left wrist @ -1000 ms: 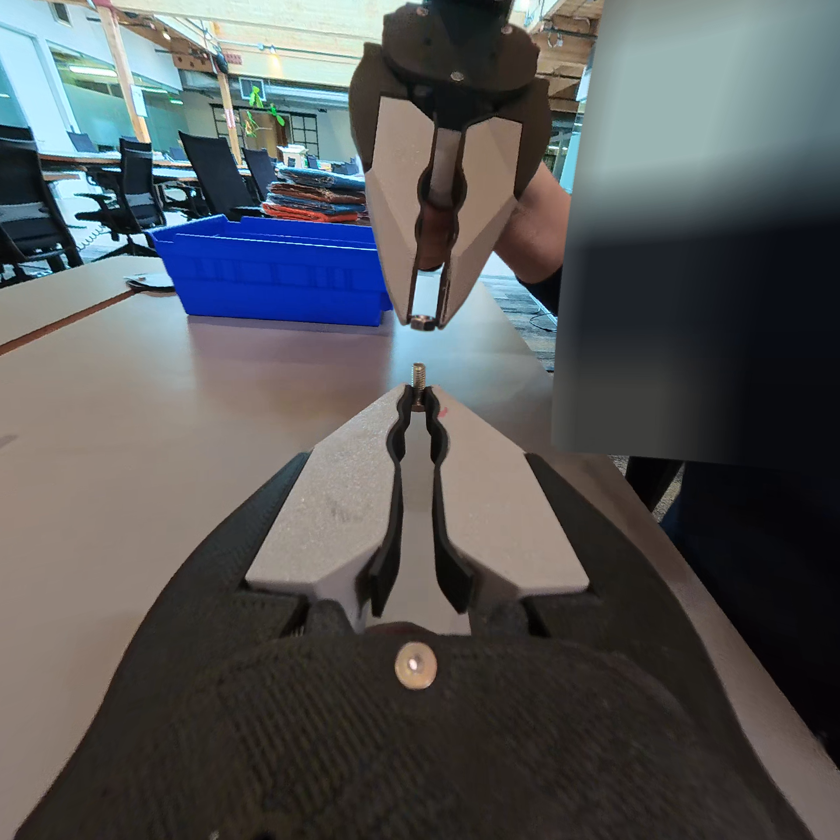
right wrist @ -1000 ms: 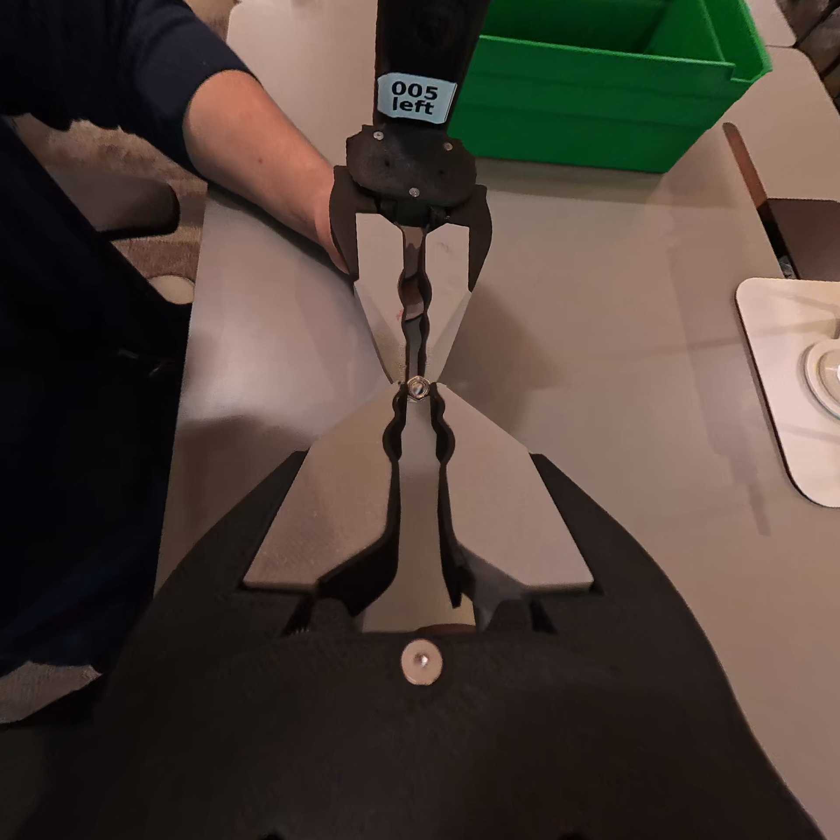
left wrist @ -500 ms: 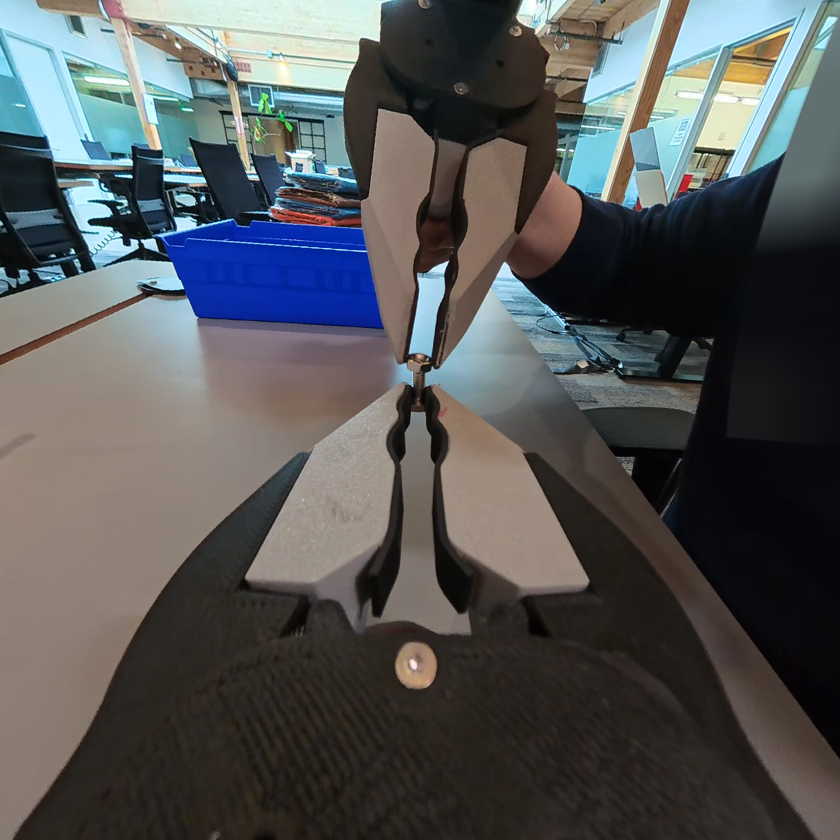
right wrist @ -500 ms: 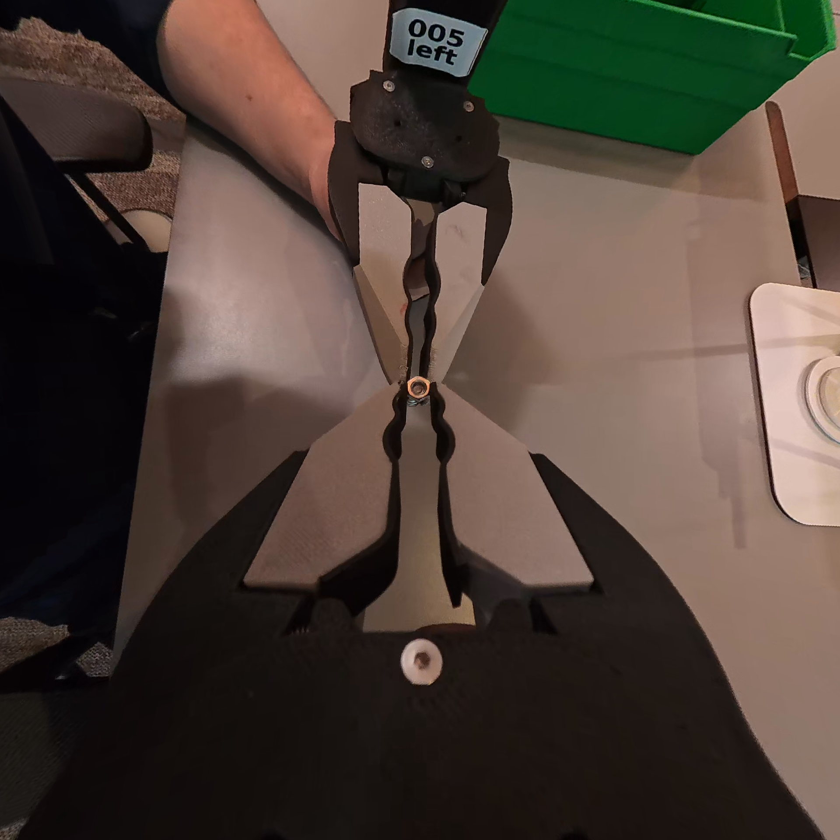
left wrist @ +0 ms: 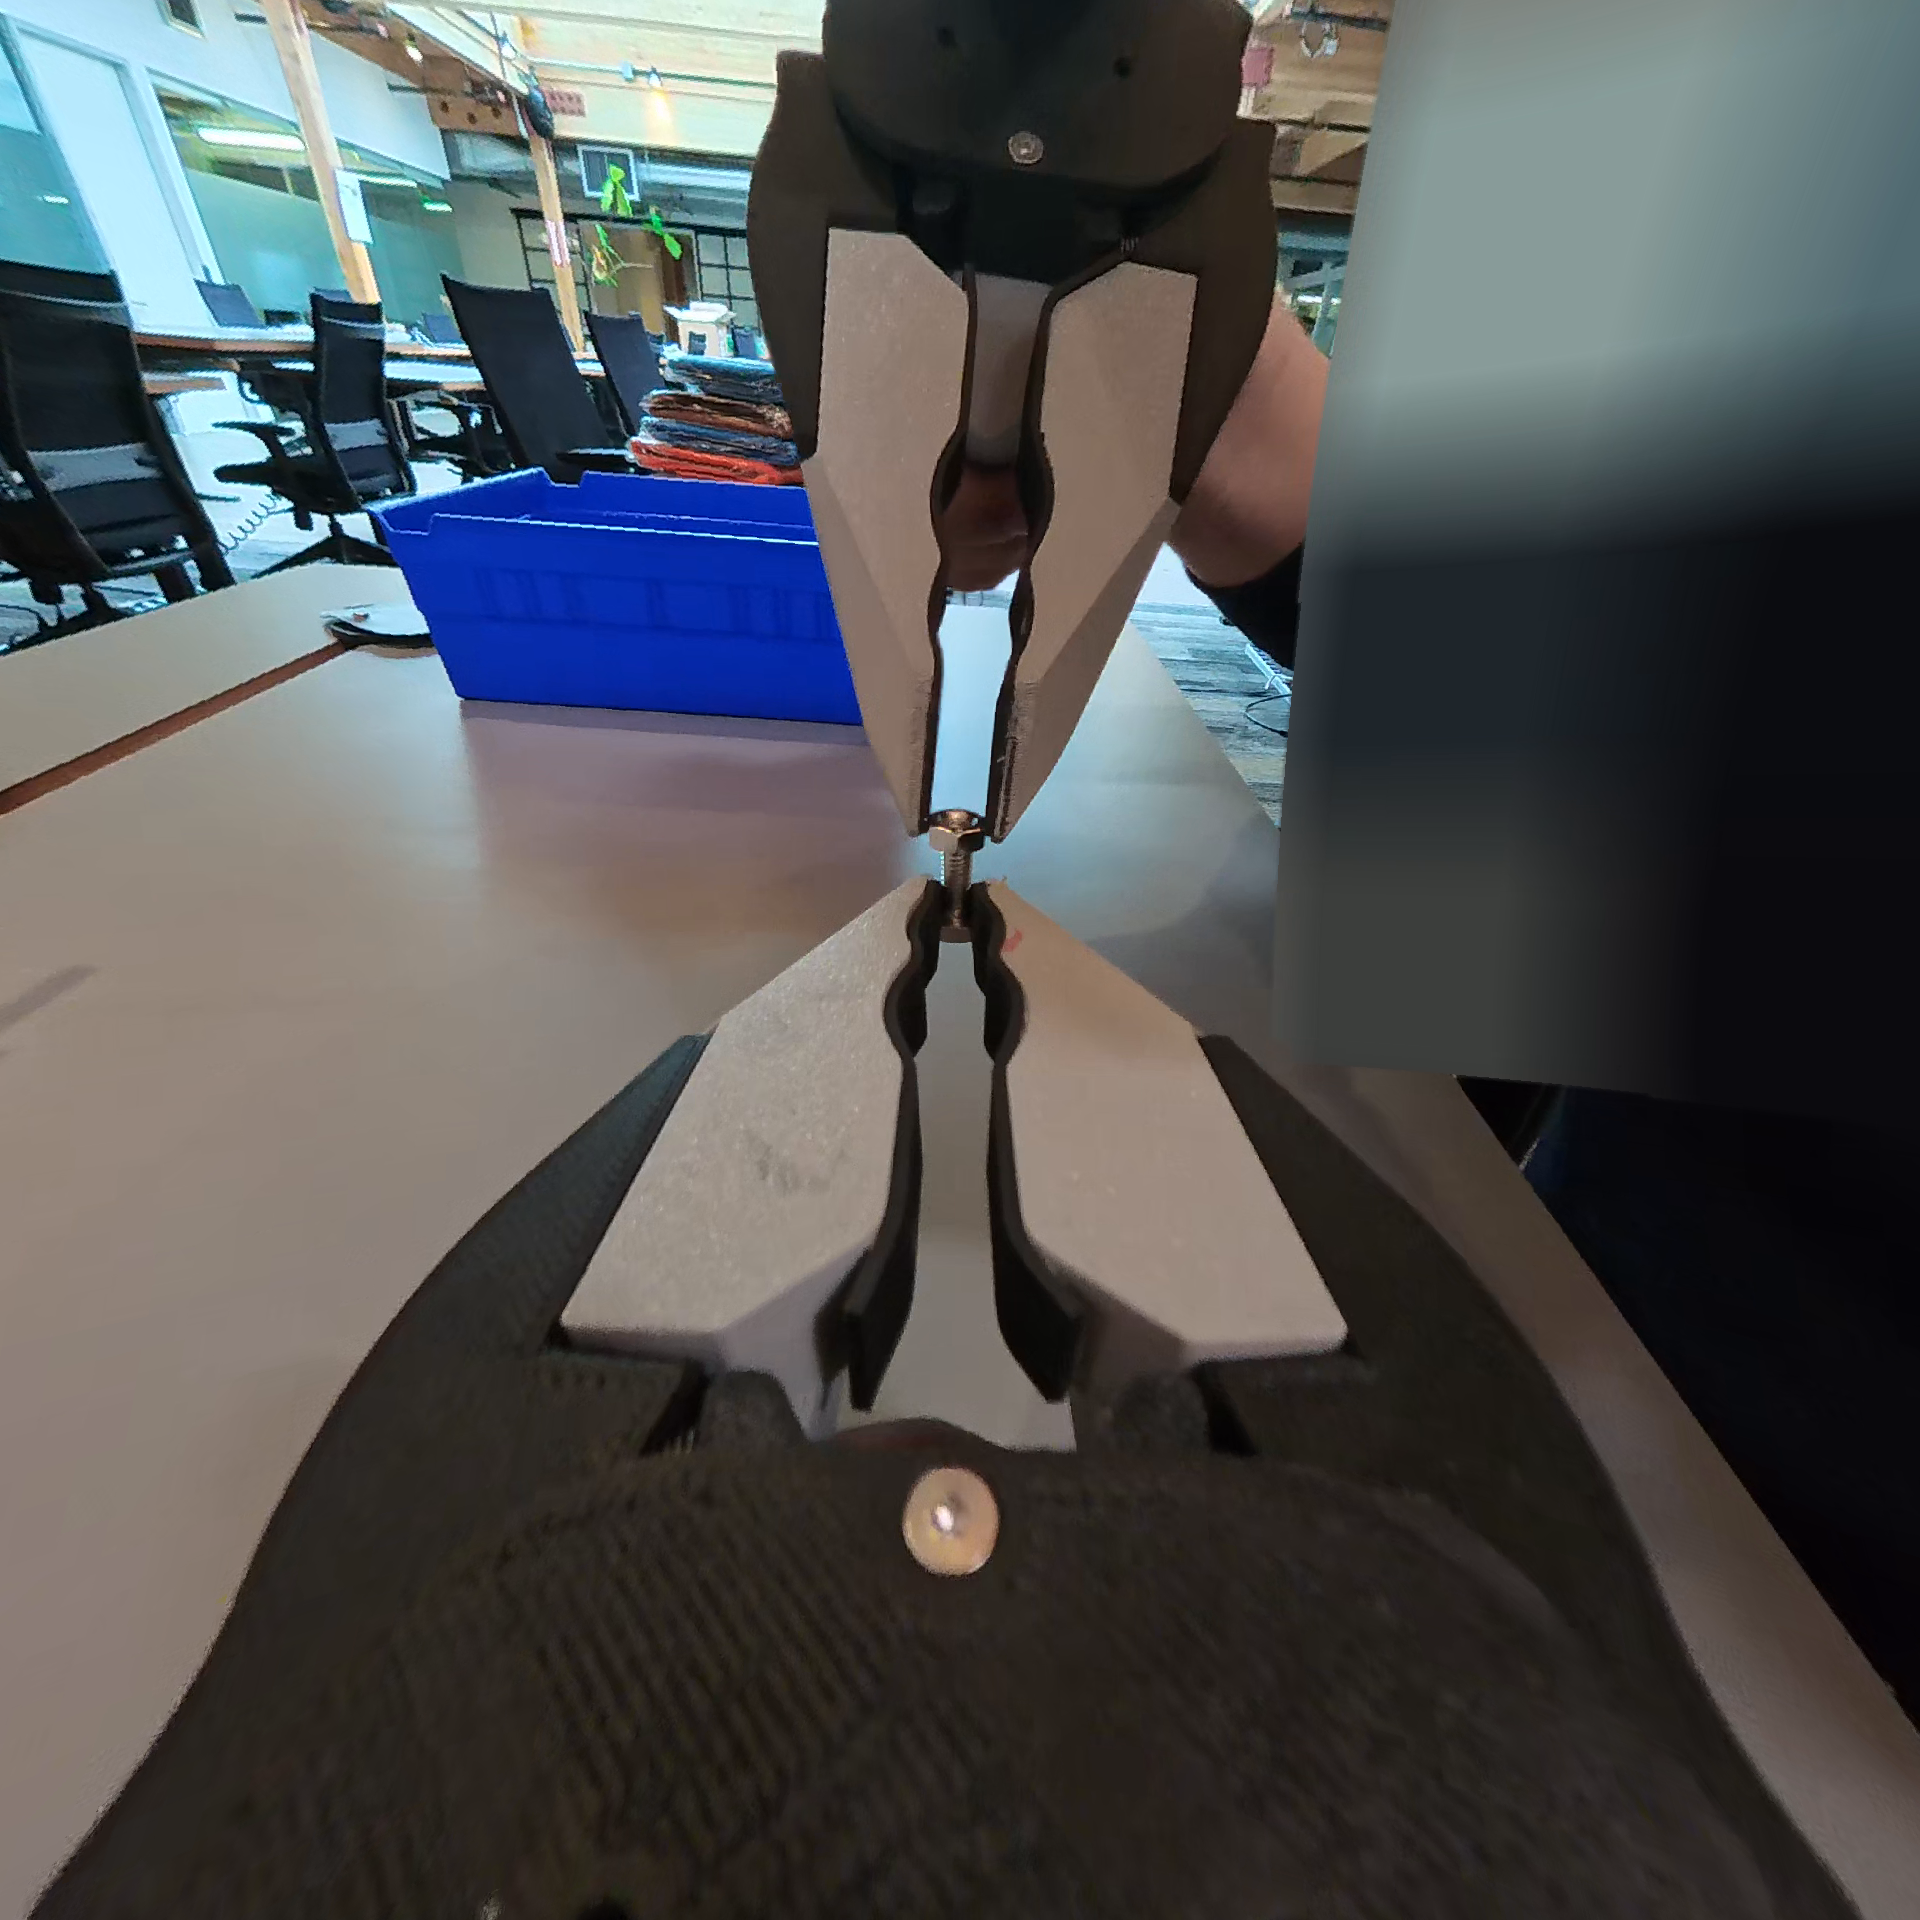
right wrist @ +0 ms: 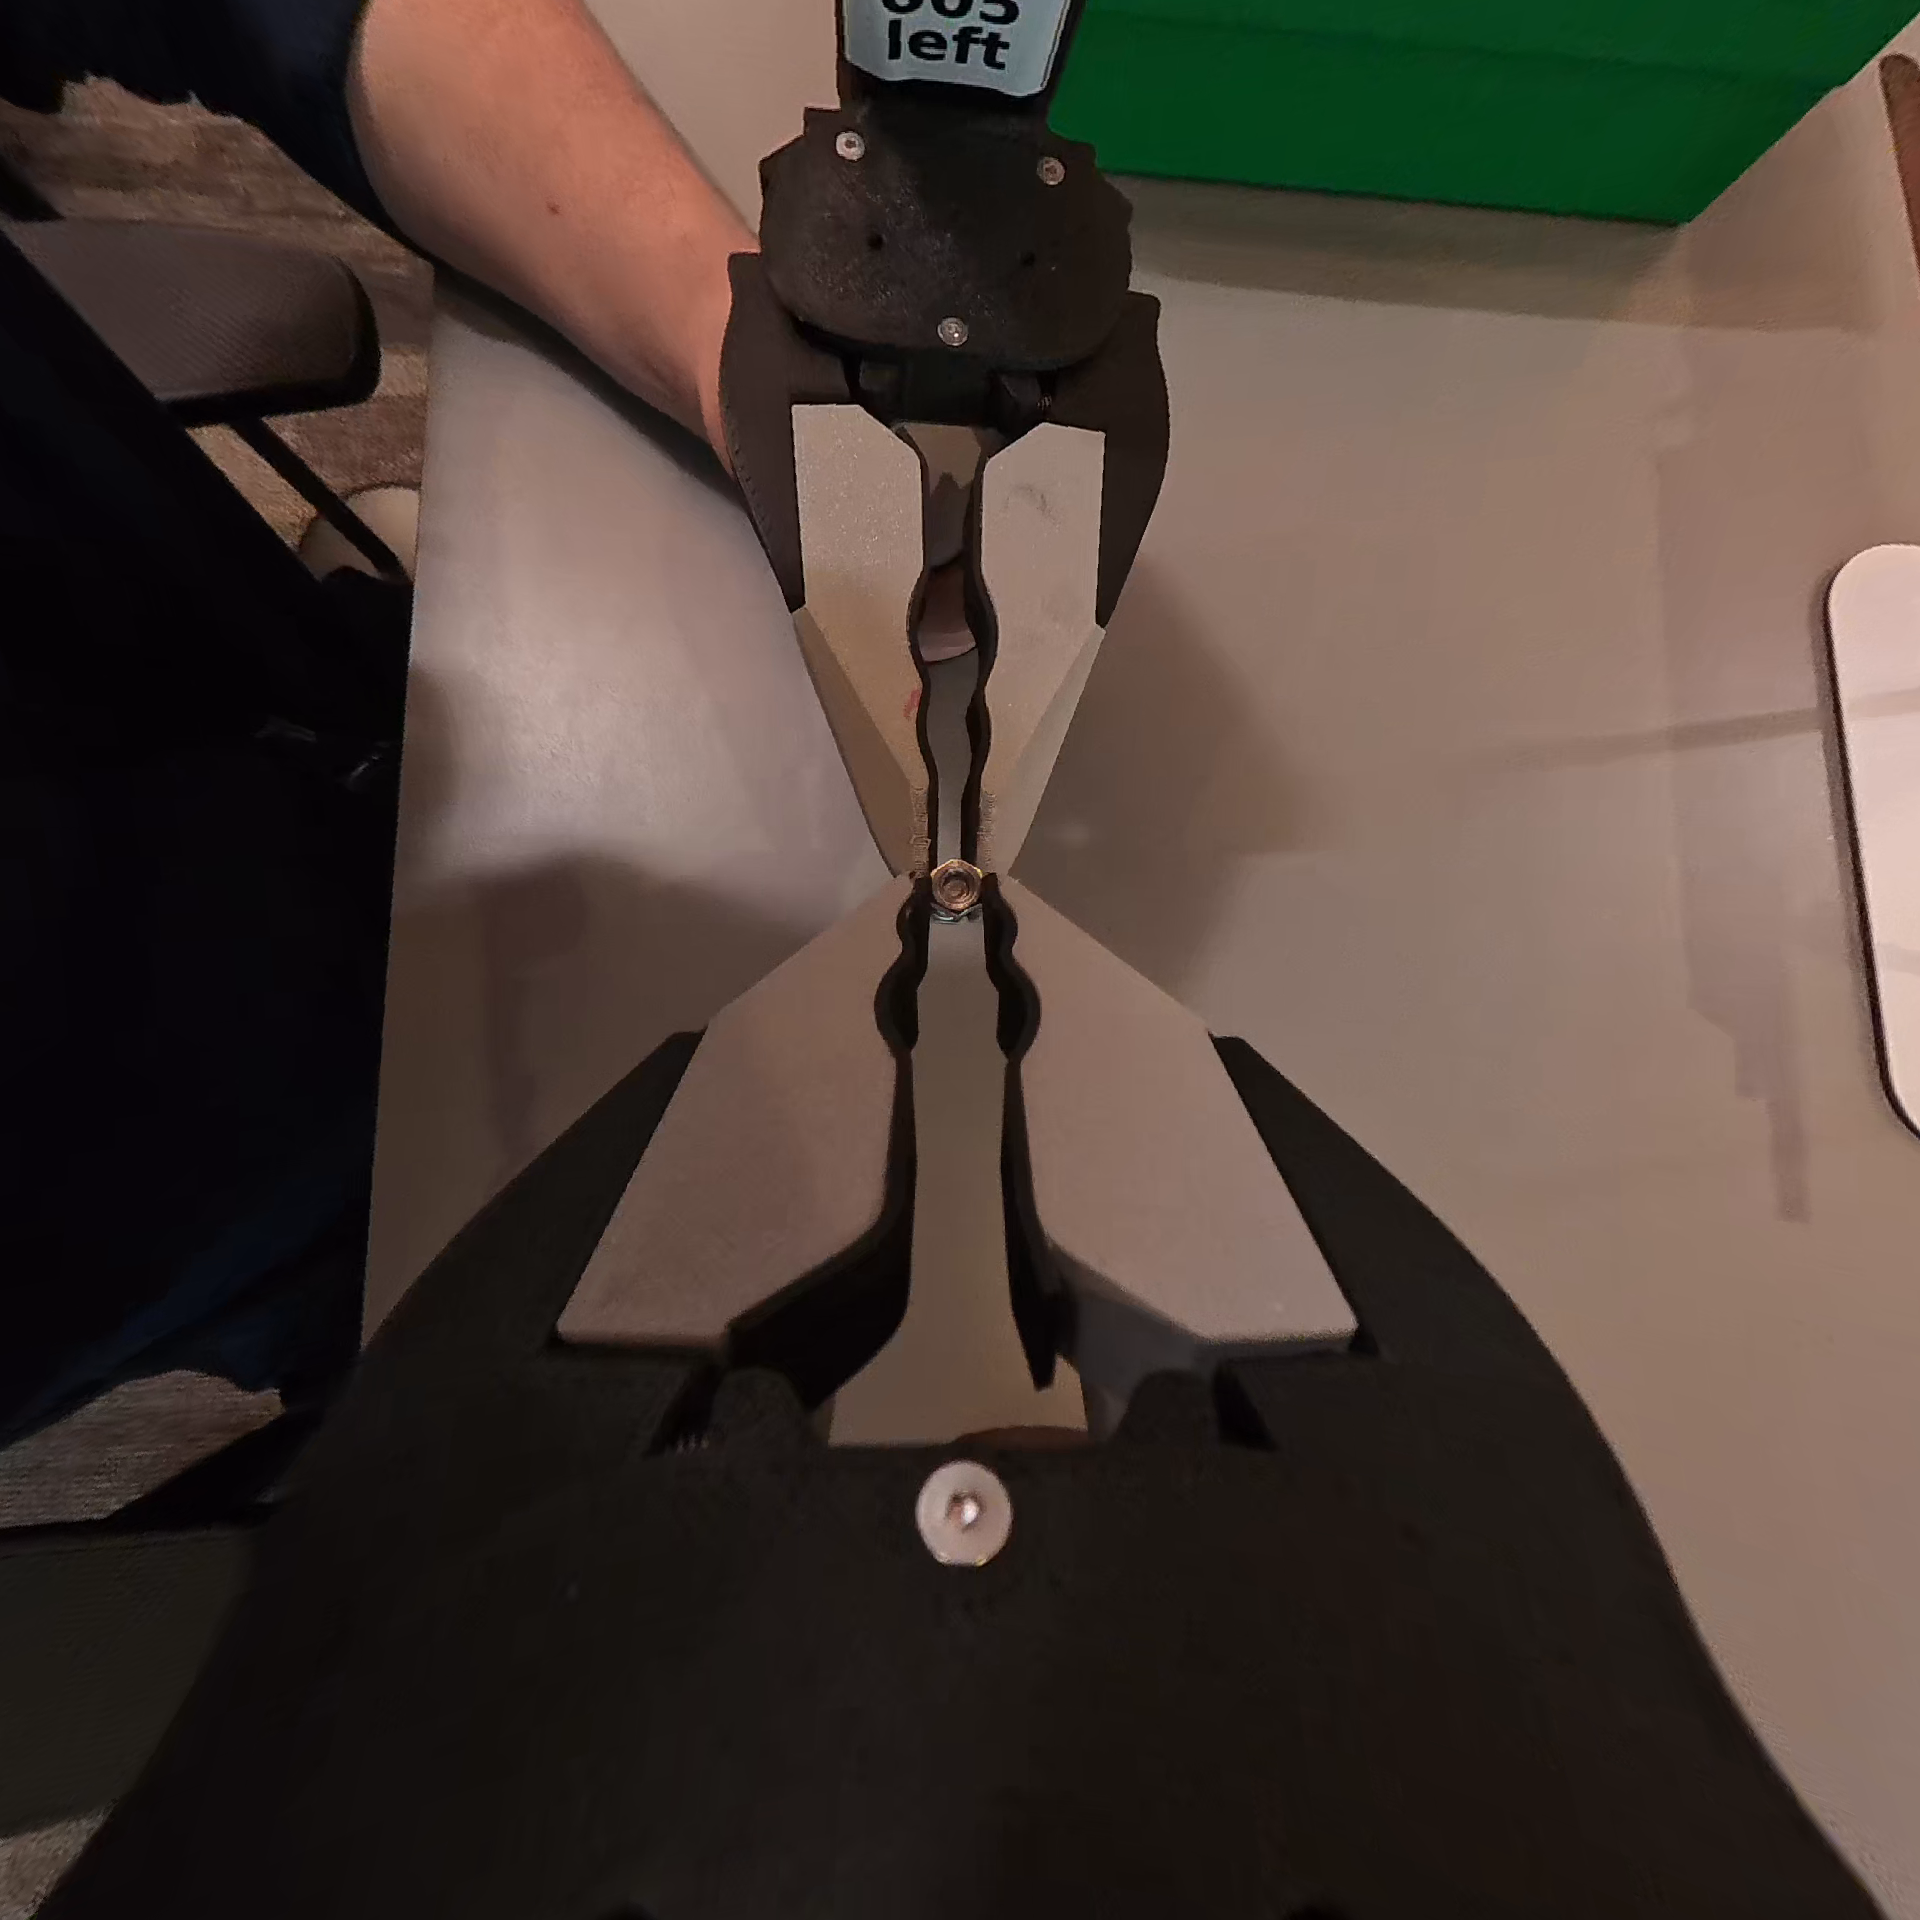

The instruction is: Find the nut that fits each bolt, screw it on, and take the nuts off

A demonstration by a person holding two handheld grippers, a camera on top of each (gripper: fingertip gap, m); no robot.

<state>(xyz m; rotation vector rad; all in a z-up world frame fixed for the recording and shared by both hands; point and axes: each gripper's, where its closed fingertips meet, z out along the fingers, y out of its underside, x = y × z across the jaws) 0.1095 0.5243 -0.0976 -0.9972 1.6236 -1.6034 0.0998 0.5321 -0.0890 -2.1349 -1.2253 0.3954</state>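
Leftward, a blue plastic bin (left wrist: 623,613) is set on the grey table (left wrist: 312,935). At centre, a small silver threaded bolt (left wrist: 954,883) is pinched upright by the left gripper (left wrist: 956,904) — fingertips pressed on its shank. From above, a silver hexagonal nut (left wrist: 954,828) is clamped on the bolt's top by the right gripper (left wrist: 956,826). Rightward in the right wrist view — a green plastic bin (right wrist: 1455,114).

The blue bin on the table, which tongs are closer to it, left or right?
Right. The right tongs, pinching the nut on the bolt, reach down just in front of the blue bin; the left tongs grip the bolt from farther back.
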